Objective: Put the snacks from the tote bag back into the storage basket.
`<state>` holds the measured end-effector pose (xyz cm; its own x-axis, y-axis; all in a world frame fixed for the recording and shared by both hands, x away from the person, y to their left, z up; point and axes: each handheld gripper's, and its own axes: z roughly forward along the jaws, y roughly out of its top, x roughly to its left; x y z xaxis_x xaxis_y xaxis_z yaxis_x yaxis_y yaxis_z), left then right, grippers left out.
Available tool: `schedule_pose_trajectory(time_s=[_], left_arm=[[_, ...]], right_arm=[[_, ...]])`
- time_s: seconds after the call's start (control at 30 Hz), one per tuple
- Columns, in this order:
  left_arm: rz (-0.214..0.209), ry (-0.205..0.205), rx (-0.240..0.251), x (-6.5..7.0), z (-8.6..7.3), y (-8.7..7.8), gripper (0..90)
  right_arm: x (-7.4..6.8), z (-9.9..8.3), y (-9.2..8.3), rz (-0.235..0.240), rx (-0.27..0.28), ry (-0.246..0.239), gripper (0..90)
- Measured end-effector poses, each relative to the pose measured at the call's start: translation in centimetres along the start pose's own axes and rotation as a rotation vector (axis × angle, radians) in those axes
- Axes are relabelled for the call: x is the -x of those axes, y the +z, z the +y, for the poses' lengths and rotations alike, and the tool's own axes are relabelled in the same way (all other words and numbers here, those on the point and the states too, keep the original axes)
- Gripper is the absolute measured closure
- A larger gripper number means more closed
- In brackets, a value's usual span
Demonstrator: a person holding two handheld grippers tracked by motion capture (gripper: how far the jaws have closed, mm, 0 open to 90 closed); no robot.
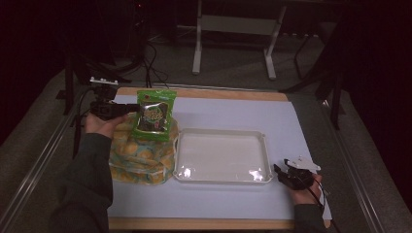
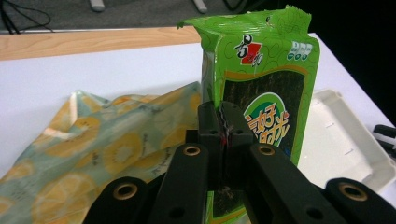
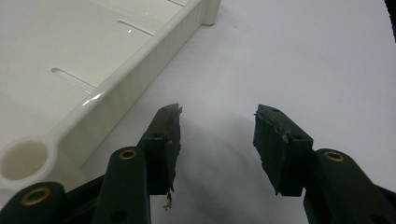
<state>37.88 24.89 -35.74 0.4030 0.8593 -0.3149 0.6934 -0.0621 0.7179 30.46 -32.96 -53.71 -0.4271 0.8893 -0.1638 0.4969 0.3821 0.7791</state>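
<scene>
While your left gripper [image 2: 223, 122] is clenched on the edge of the green snack packet [image 1: 155, 113], you hold that packet upright in the air, above the far end of the fruit-print cloth bag [image 1: 138, 158] and just off the far-left corner of the white tray [image 1: 222, 137]. In the left gripper view the two black jaws meet on the packet's [image 2: 268, 79] left side seam, with the torn top edge standing well above them and the cloth bag [image 2: 102, 144] spread below and to the left. The bag lies flat on the pale mat [image 1: 243, 114], touching the tray's left wall. Your right gripper [image 1: 284, 175] rests on the mat just beside the tray's near-right corner, its jaws released and standing apart with nothing between them. In the right gripper view its pads [image 3: 166, 140] sit close to the tray's outer wall [image 3: 135, 88] but do not touch it. The tray holds nothing that I can see.
</scene>
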Motion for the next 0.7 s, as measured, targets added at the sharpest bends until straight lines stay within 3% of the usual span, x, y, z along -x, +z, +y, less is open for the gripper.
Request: schedule_pose_trajectory(time_s=[0.7], left_arm=[[-0.037, 0.008, -0.004, 2.9, 0.1, 1.5, 89.6]], right_arm=[[0.0, 0.0, 0.0, 0.000, 0.002, 0.003, 50.4]])
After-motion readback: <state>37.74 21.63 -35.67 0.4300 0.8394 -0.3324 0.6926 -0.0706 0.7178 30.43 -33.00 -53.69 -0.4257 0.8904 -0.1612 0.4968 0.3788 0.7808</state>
